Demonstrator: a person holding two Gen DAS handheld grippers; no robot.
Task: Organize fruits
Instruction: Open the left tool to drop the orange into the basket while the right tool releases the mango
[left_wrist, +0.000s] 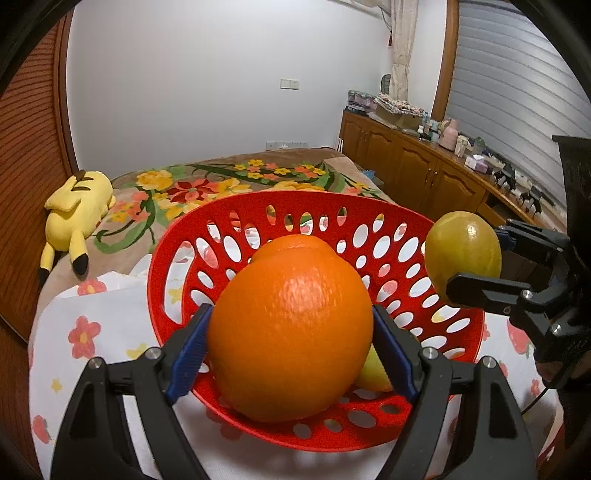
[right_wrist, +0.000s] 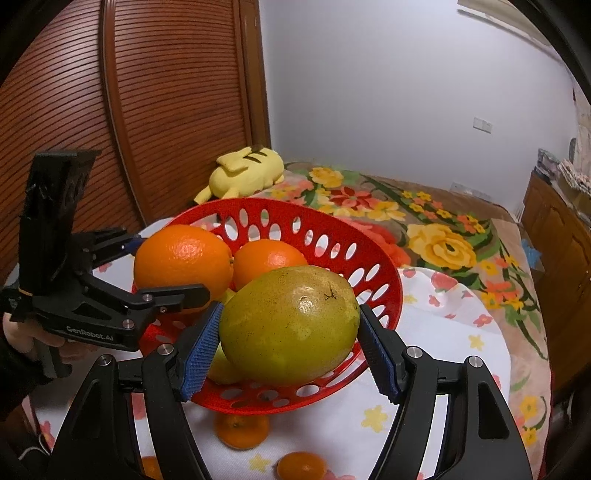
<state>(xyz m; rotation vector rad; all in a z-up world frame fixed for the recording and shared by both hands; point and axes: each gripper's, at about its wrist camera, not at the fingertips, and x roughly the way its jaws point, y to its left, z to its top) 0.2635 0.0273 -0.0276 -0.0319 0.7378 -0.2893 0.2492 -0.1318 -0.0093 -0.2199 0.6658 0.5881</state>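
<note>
A red perforated basket (left_wrist: 280, 210) (right_wrist: 373, 273) stands on a floral cloth. My left gripper (left_wrist: 291, 350) is shut on a large orange (left_wrist: 291, 332) over the basket's near side; it shows in the right wrist view (right_wrist: 183, 258) at the left. My right gripper (right_wrist: 288, 347) is shut on a yellow-green mango (right_wrist: 291, 325) over the basket; it shows in the left wrist view (left_wrist: 463, 251) at the right. Another orange (left_wrist: 291, 243) (right_wrist: 267, 262) and a yellow-green fruit (left_wrist: 375, 373) (right_wrist: 221, 365) lie in the basket.
Small tangerines (right_wrist: 242, 430) (right_wrist: 301, 467) lie on the white floral cloth (right_wrist: 424, 369) in front of the basket. A yellow plush toy (left_wrist: 79, 203) (right_wrist: 245, 171) lies on the flowered blanket behind. A wooden cabinet (left_wrist: 413, 162) with clutter runs along the right.
</note>
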